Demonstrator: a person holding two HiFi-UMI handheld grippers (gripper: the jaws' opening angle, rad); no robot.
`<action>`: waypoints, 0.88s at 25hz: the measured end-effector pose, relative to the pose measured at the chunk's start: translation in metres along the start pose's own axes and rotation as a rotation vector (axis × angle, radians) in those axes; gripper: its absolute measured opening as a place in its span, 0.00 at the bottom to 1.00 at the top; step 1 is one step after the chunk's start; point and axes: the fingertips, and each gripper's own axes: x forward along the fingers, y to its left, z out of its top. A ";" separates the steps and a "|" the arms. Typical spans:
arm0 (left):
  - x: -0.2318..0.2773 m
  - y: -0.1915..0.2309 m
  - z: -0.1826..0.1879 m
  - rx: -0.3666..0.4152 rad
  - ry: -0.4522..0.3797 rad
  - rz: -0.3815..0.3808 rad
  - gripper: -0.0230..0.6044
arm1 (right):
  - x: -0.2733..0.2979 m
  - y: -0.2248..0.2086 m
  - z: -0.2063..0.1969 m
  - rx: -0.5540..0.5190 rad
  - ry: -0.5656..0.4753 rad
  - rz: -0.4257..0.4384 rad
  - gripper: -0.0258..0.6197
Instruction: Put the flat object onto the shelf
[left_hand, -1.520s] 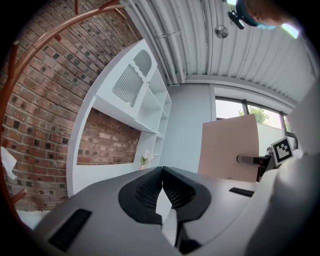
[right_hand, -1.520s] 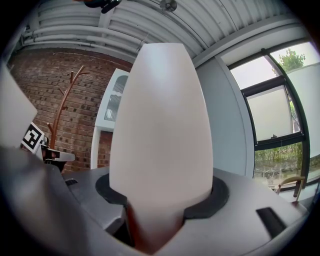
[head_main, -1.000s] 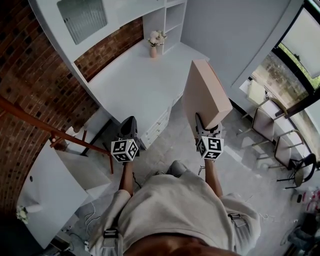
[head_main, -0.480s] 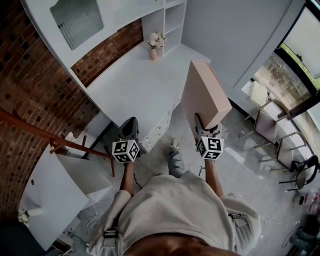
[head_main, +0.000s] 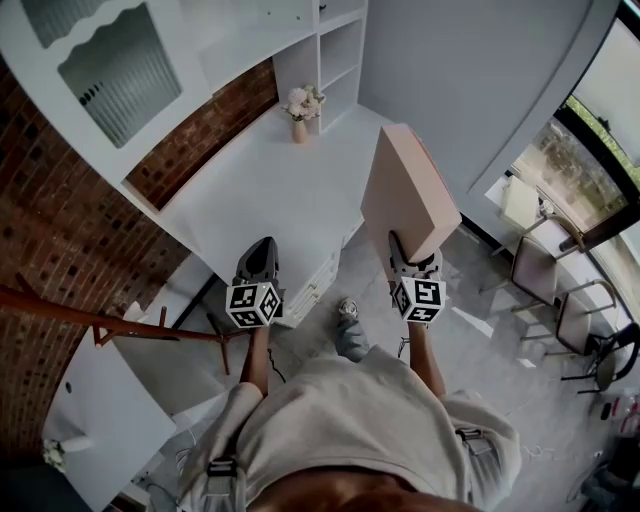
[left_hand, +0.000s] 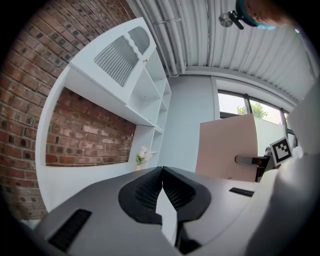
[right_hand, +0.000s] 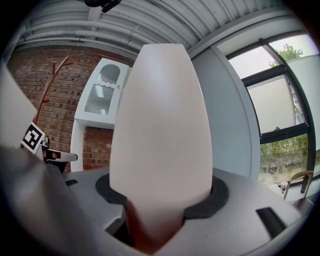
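pink flat board (head_main: 405, 190) upright, clenched in right tool (head_main: 410, 262) — left tool (head_main: 257, 262) clenched empty, white tabletop (head_main: 260, 195) and shelf (head_main: 338, 45) ahead

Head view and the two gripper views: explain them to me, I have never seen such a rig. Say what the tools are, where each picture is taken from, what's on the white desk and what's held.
There is no robot here: a person holds handheld tongs in each hand. The head view comes from a camera on the person's head, looking steeply down. The other two pictures come from cameras riding on each tool, looking along its jaws. The left tongs are shut and empty. The right tongs are clamped on a flat tan board, held upright. On the white desk stands a small vase of flowers; open shelves rise behind it.
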 end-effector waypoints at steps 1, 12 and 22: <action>0.011 -0.001 0.003 0.002 0.001 0.001 0.06 | 0.010 -0.007 0.001 0.001 0.000 0.001 0.50; 0.137 -0.012 0.033 0.022 0.007 -0.007 0.06 | 0.110 -0.079 0.019 0.012 -0.011 0.001 0.50; 0.240 -0.019 0.046 0.024 0.007 -0.009 0.06 | 0.192 -0.144 0.024 0.014 -0.008 -0.010 0.50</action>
